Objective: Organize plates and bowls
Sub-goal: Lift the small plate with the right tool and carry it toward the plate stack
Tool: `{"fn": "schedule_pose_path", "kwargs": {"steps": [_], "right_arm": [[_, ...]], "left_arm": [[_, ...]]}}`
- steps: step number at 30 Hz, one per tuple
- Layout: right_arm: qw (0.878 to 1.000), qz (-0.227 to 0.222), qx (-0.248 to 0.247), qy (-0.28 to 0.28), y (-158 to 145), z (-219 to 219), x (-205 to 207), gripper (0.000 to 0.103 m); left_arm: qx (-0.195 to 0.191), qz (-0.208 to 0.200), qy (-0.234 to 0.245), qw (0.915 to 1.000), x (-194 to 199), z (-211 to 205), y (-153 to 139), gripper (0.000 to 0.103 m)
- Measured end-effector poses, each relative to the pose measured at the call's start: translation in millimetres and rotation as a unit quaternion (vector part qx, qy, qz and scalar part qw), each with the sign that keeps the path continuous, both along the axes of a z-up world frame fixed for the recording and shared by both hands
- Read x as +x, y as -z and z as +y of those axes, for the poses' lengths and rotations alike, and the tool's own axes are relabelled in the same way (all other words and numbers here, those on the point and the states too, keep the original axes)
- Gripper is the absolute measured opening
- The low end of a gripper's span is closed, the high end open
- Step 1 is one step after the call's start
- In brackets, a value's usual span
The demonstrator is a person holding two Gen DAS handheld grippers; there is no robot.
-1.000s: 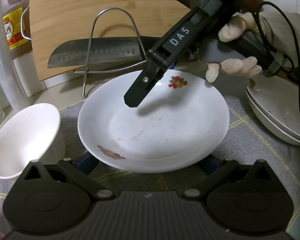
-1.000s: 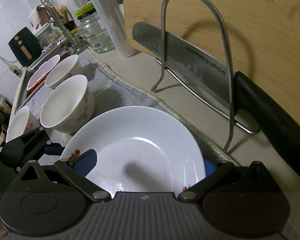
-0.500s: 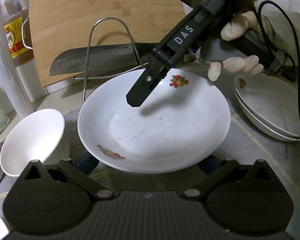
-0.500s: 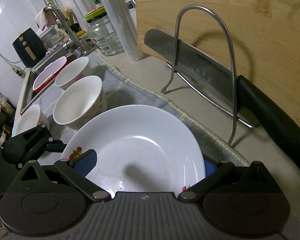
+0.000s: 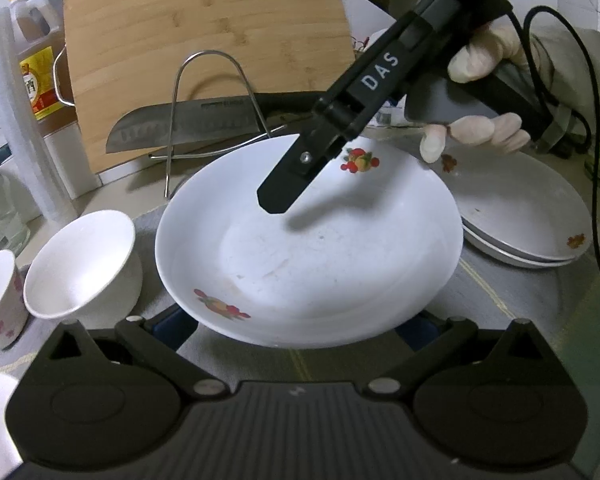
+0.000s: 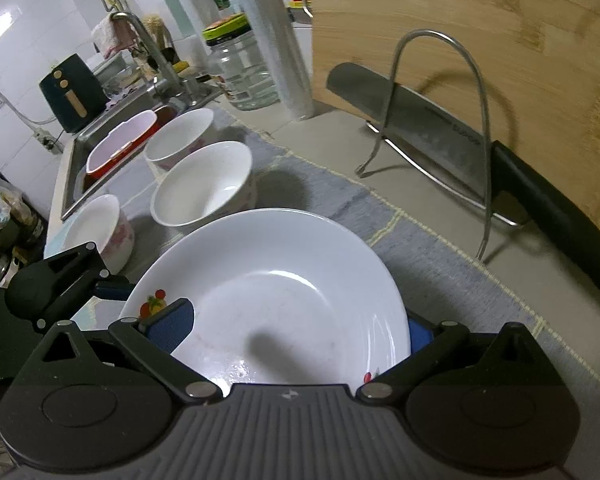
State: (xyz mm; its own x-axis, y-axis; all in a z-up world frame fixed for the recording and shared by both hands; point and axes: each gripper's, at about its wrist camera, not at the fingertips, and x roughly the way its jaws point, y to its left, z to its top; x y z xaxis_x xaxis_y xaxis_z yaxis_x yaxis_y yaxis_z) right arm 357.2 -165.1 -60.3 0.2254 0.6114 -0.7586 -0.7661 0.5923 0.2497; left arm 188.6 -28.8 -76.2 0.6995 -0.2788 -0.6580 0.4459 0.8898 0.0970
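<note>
Above the counter (image 5: 116, 200), your two grippers' jaws pinch opposite rims of the plate (image 5: 308, 248), so keep it level while carrying toward the stacked plates (image 5: 528, 216).

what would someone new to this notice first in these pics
A big white plate with small fruit prints fills the middle of both views, and the right gripper reaches over its far rim while the left gripper's fingers sit at its near edge. Behind it a large knife rests in a wire rack against a wooden cutting board. White bowls stand to the plate's left, and more plates are stacked to its right.
</note>
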Motion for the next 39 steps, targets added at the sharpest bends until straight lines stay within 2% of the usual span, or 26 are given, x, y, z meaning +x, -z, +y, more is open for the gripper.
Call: {"fn": "schedule_pose_path", "kwargs": {"steps": [14,39], "right_arm": [[1.0,-0.012,0.011,-0.009,-14.8,-8.5,-45.8,0.103],[0.999,-0.022,0.02,0.045,-24.0,-76.1,-104.0,0.103]], "left_arm": [[0.003,0.002,-0.003,1.0,-36.7,-5.2,-13.3,0.103],[0.002,0.01,0.048,0.9988,-76.6,-55.5,-25.4,0.103]]}}
